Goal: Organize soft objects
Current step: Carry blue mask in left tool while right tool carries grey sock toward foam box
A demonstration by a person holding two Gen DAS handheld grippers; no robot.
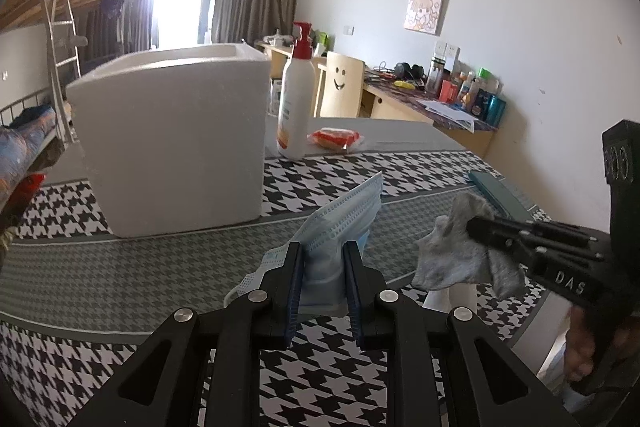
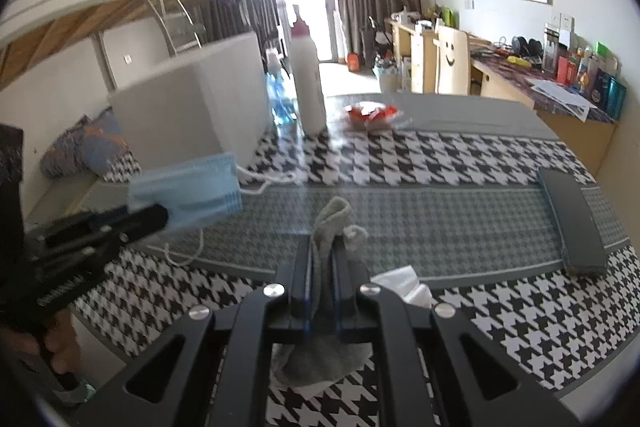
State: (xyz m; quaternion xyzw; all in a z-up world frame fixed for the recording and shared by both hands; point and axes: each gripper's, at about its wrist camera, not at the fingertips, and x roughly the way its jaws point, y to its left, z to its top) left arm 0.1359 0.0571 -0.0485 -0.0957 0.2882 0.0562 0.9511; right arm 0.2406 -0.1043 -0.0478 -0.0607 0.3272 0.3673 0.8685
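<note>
A light blue face mask [image 1: 340, 227] is pinched upright between the pads of my left gripper [image 1: 323, 251], which is shut on it above the patterned table. In the right wrist view the same mask [image 2: 192, 189] hangs from the left gripper [image 2: 160, 215] at the left. My right gripper [image 2: 323, 247] is shut on a grey sock [image 2: 330, 219], lifted a little off the cloth. From the left wrist view the sock [image 1: 456, 255] dangles from the right gripper [image 1: 474, 223] at the right. A white foam box [image 1: 172, 139] stands behind the mask.
A white pump bottle [image 1: 296, 107] and a red-and-white packet [image 1: 334, 139] stand beyond the box. A dark teal flat case [image 2: 572, 223] lies at the right of the houndstooth cloth [image 2: 480, 307]. Something white [image 2: 400, 285] lies under the sock. A desk and bunk bed lie beyond.
</note>
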